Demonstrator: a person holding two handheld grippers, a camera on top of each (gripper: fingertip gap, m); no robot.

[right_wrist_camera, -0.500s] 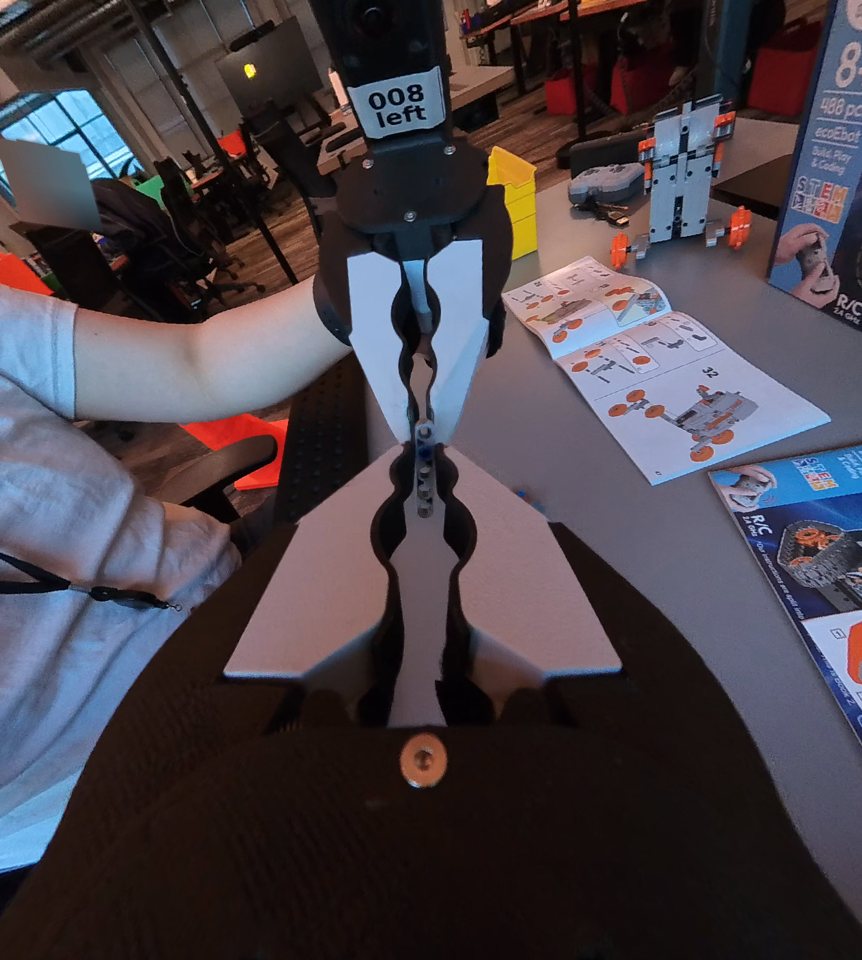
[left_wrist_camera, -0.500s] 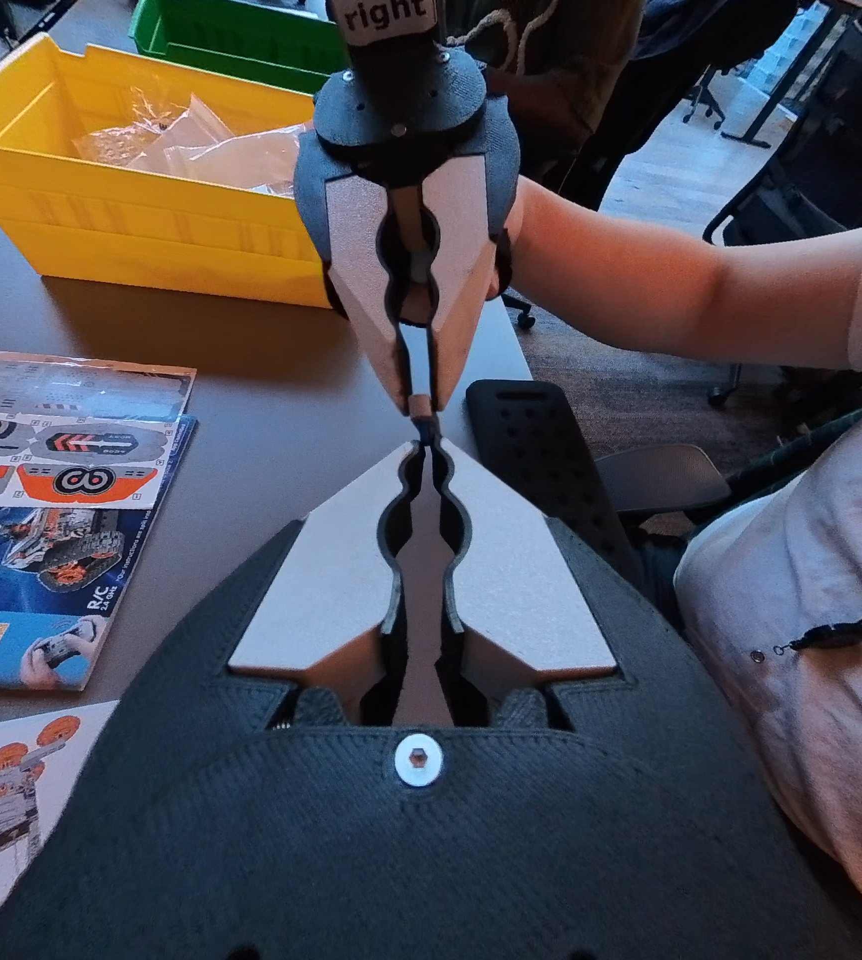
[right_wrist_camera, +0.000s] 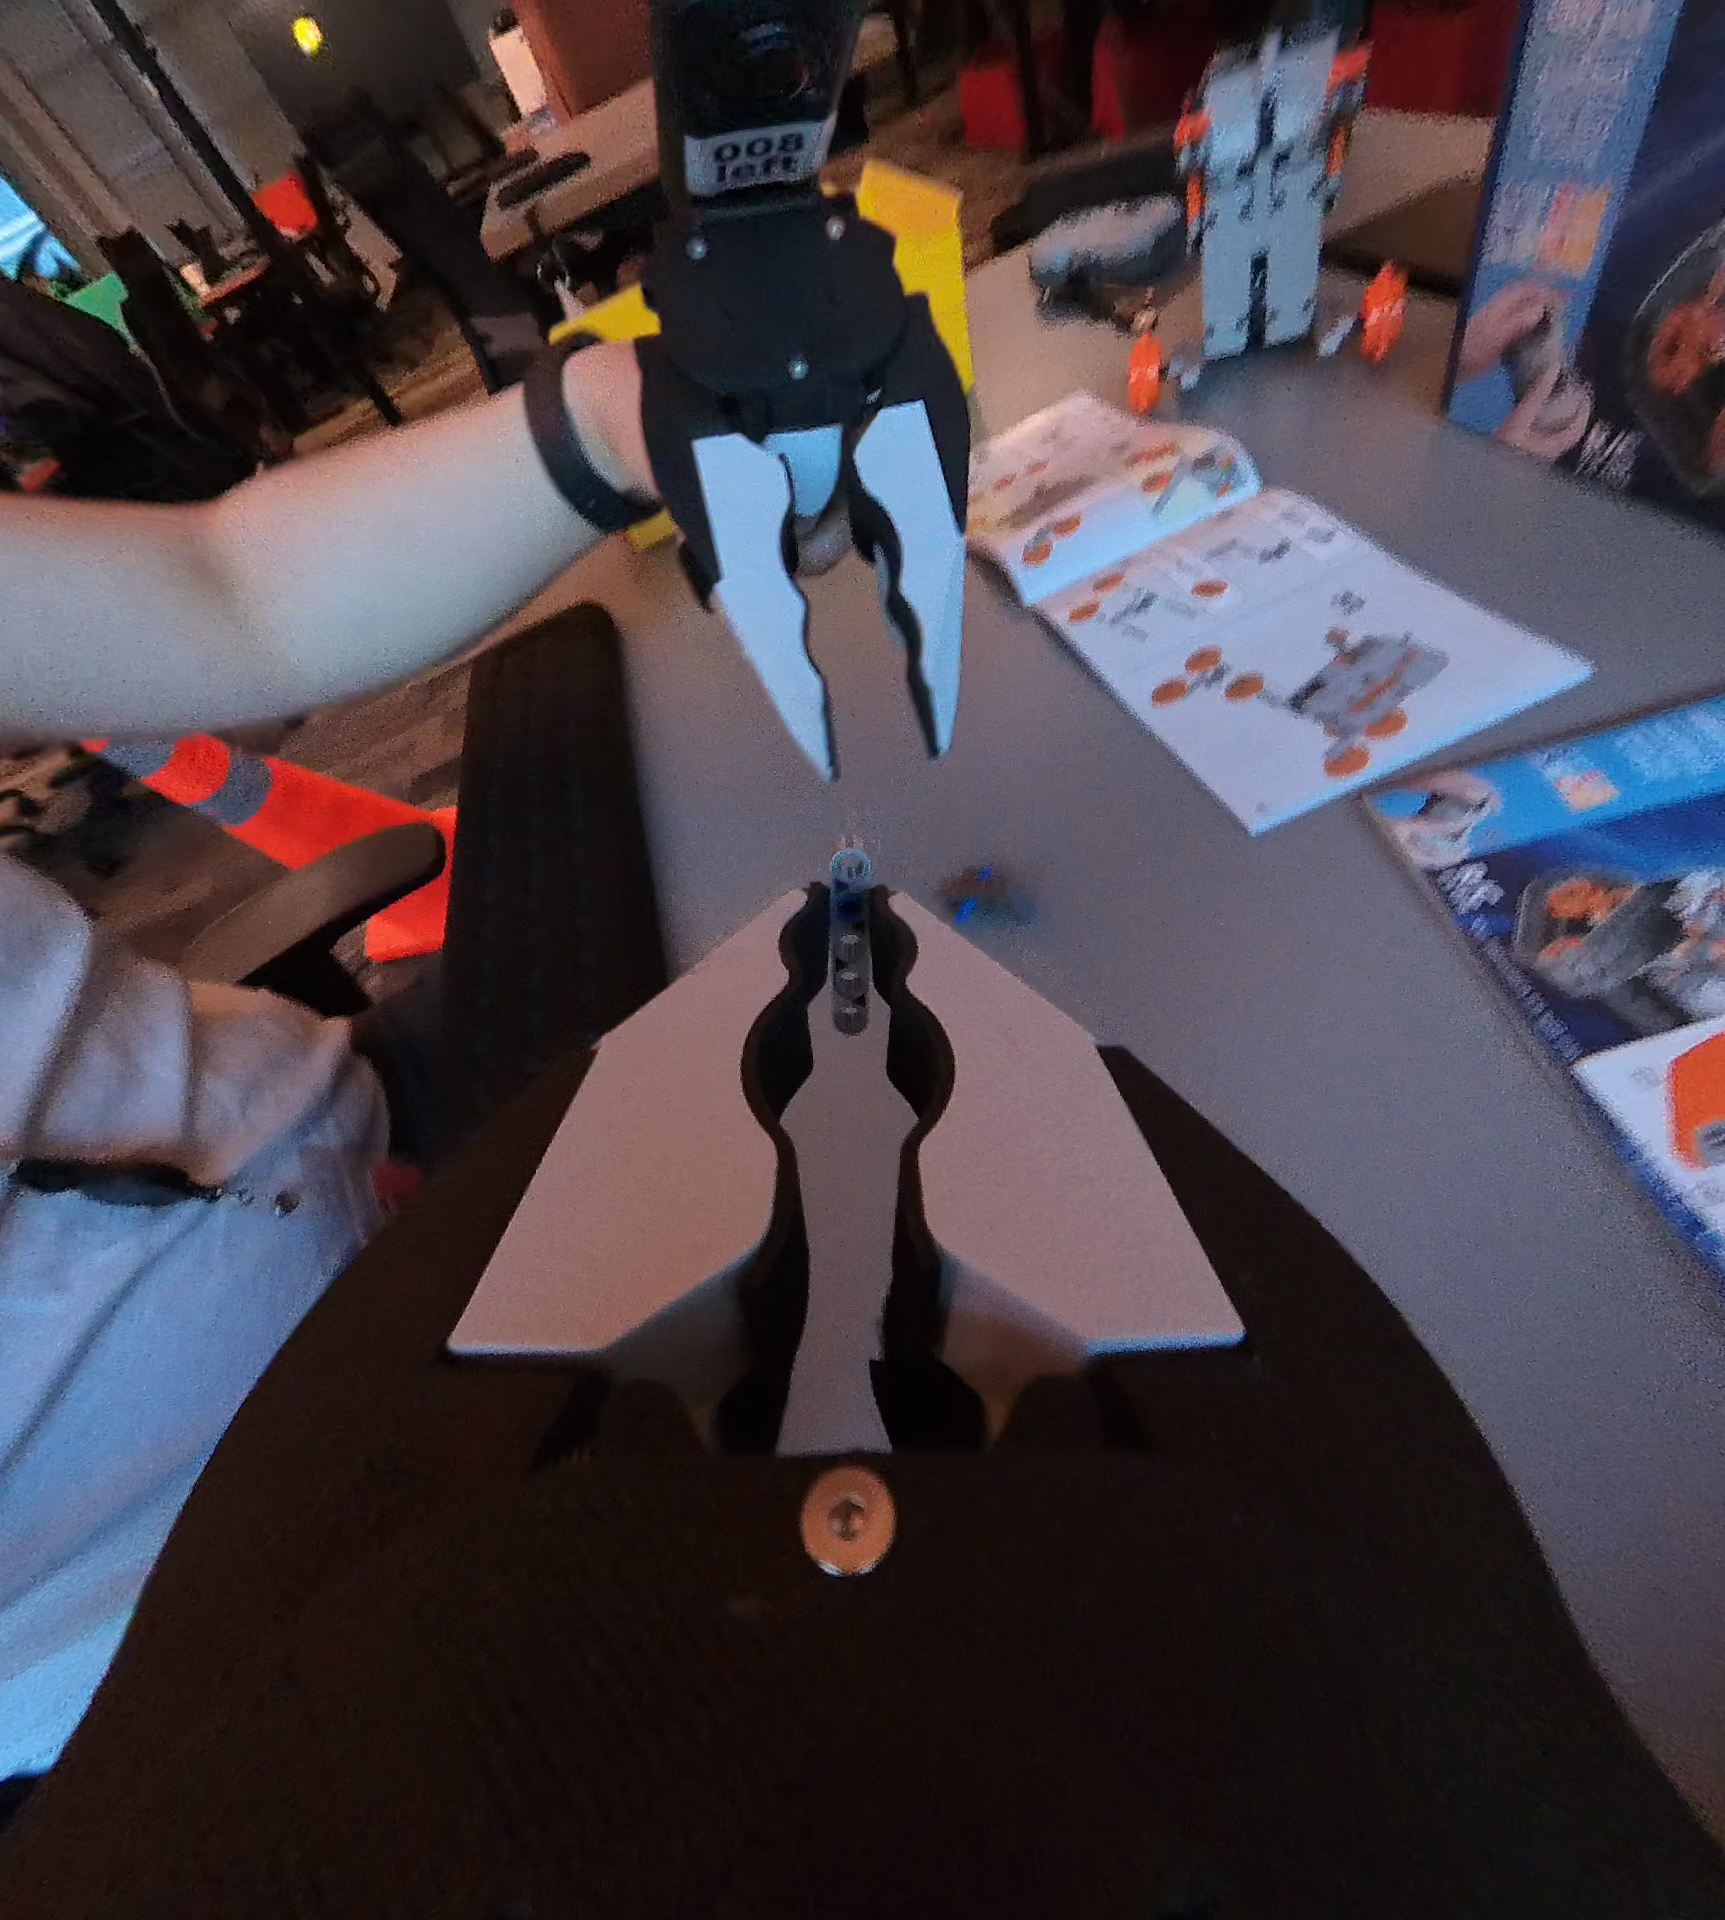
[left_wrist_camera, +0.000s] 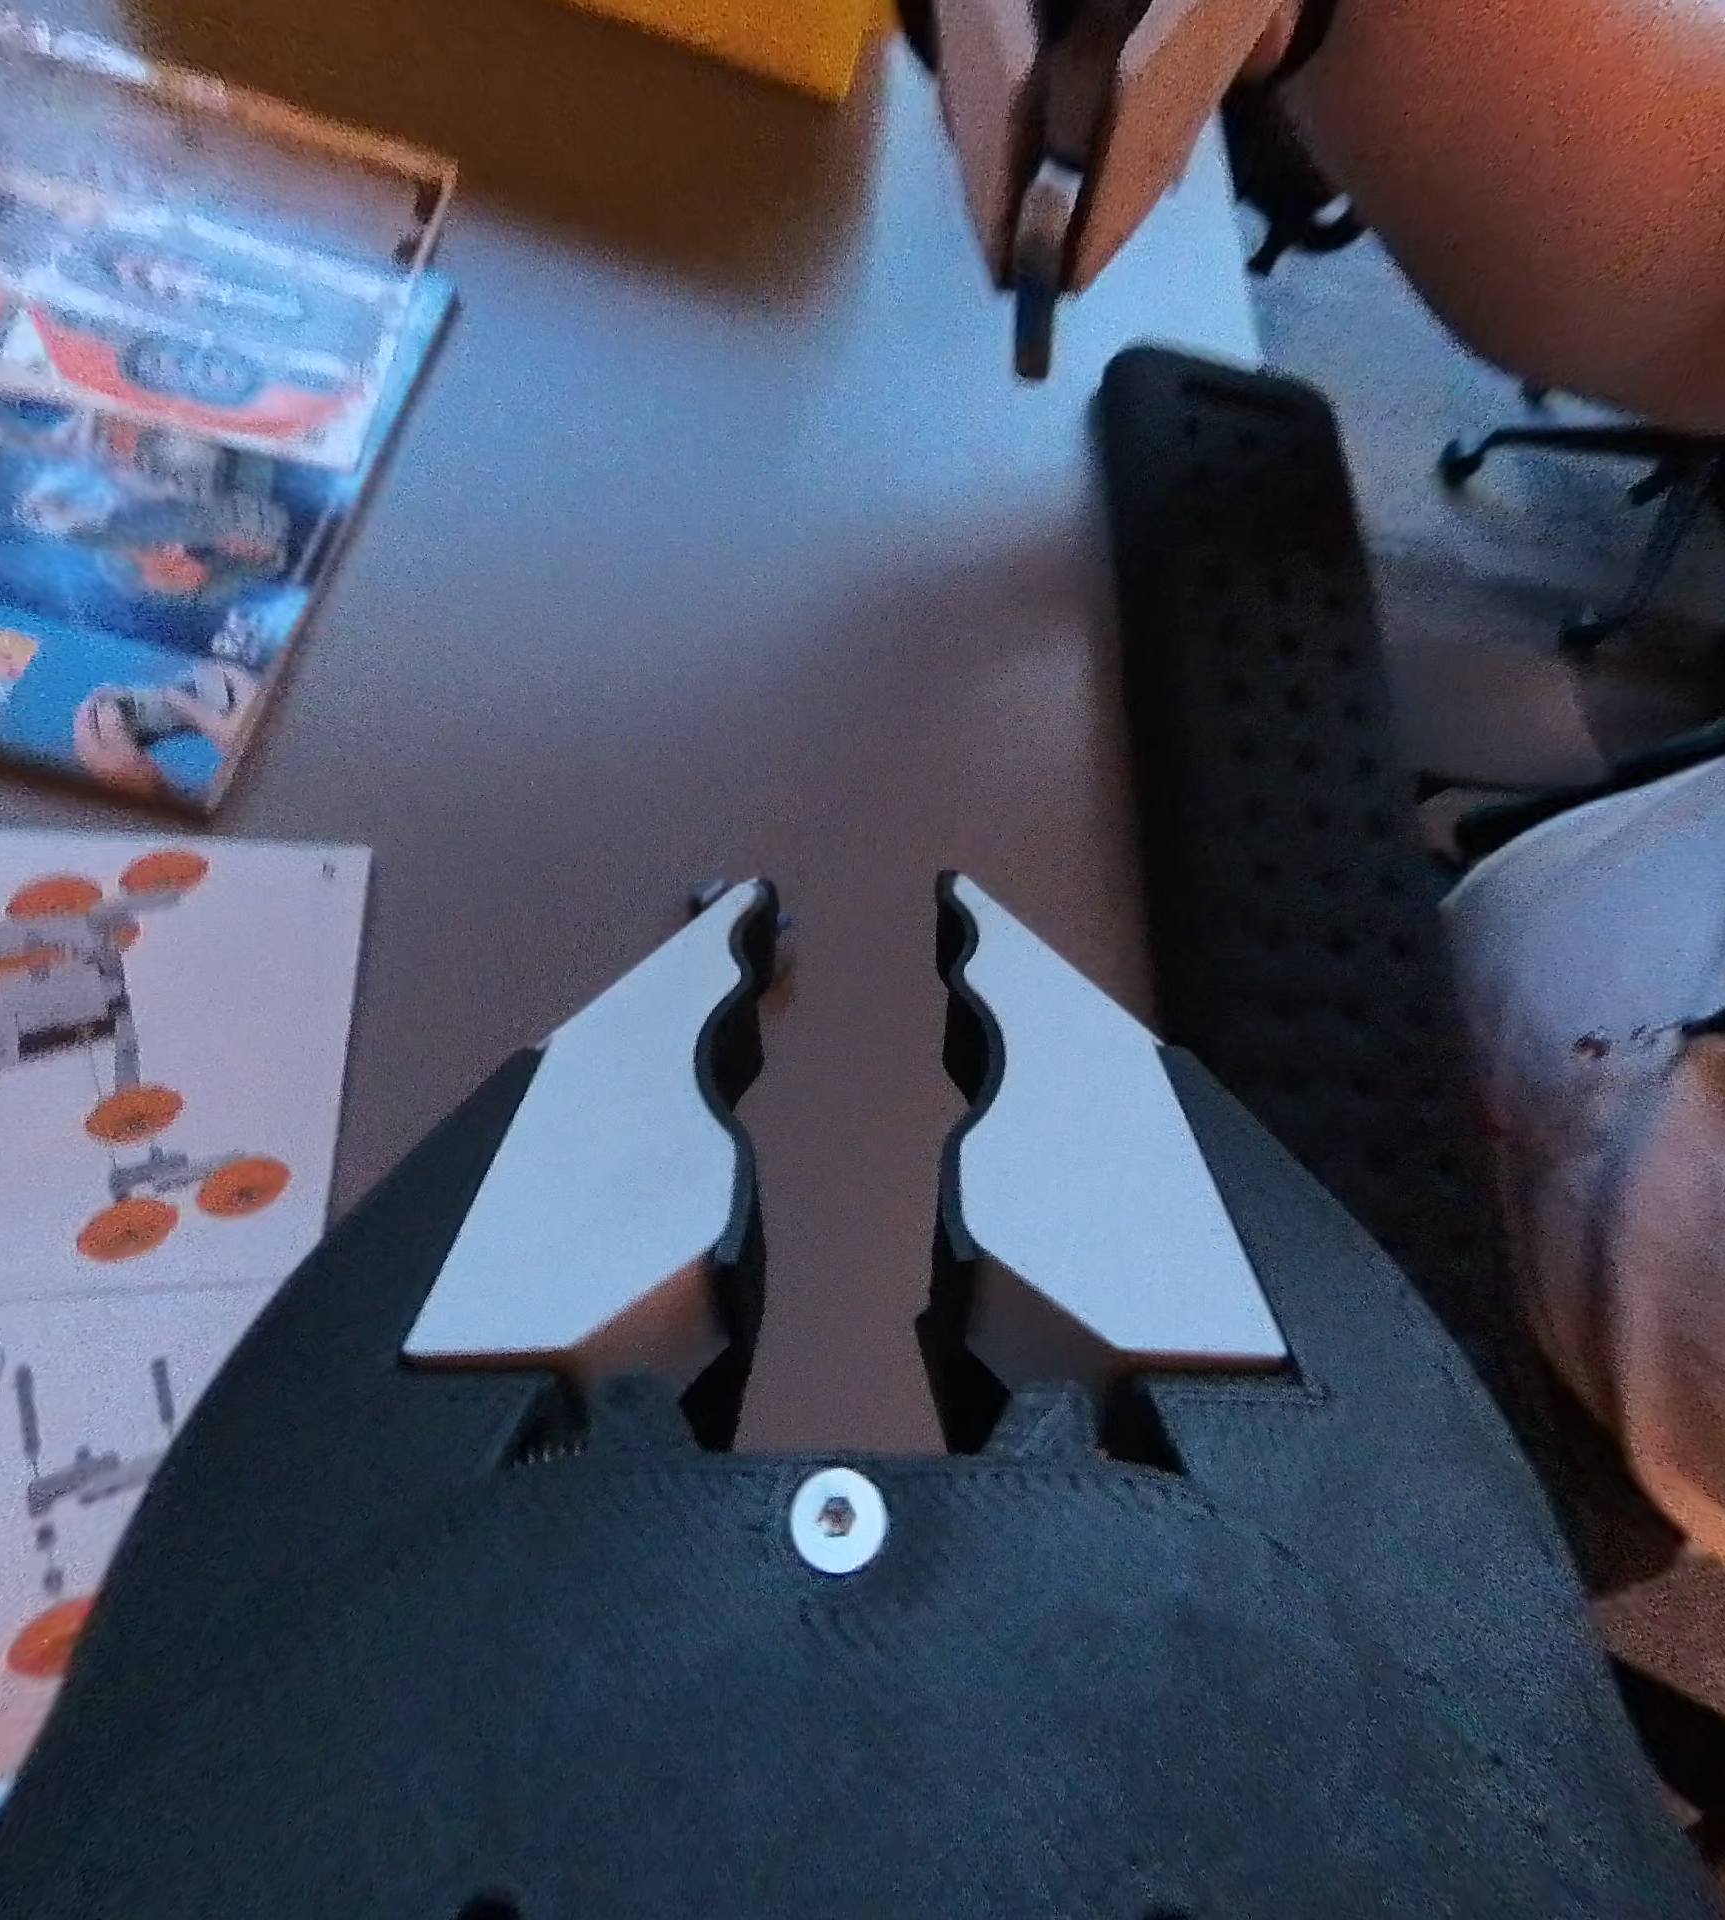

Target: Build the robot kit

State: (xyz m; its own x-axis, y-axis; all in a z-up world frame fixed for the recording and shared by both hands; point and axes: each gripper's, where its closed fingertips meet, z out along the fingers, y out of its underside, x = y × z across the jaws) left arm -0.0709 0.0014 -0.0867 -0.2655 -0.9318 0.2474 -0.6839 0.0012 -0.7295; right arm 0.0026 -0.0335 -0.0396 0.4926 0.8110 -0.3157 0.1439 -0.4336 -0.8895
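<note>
The right tongs (right_wrist_camera: 850, 894) are clamped on a short grey beam (right_wrist_camera: 847, 966) with a row of holes; one end pokes out past the tips, with a small blue pin (right_wrist_camera: 845, 908) in one hole. The left tongs (right_wrist_camera: 884, 764) stand apart and empty, hovering just beyond that beam's free end without touching it. In the left wrist view the same left tongs (left_wrist_camera: 853, 899) show a clear gap with only the bench (left_wrist_camera: 733, 582) between them, and the right tongs (left_wrist_camera: 1032, 281) hang ahead of them, closed on the dark piece.

As a judgement only: the beam with its pin looks like one small sub-part in hand, while a built grey and orange model (right_wrist_camera: 1263, 208) stands far ahead of the right tongs.

Counted: two tongs, one held beam, one pin visible in it. A few small blue bits (right_wrist_camera: 983, 894) lie on the bench just right of the right tongs' tips; too blurred to count. One open instruction booklet (right_wrist_camera: 1253, 644) and one blue-covered booklet (right_wrist_camera: 1616, 883) lie to the right, and one tall box (right_wrist_camera: 1585, 208) stands beyond. One yellow bin (right_wrist_camera: 915, 239) sits behind the left tongs.
</note>
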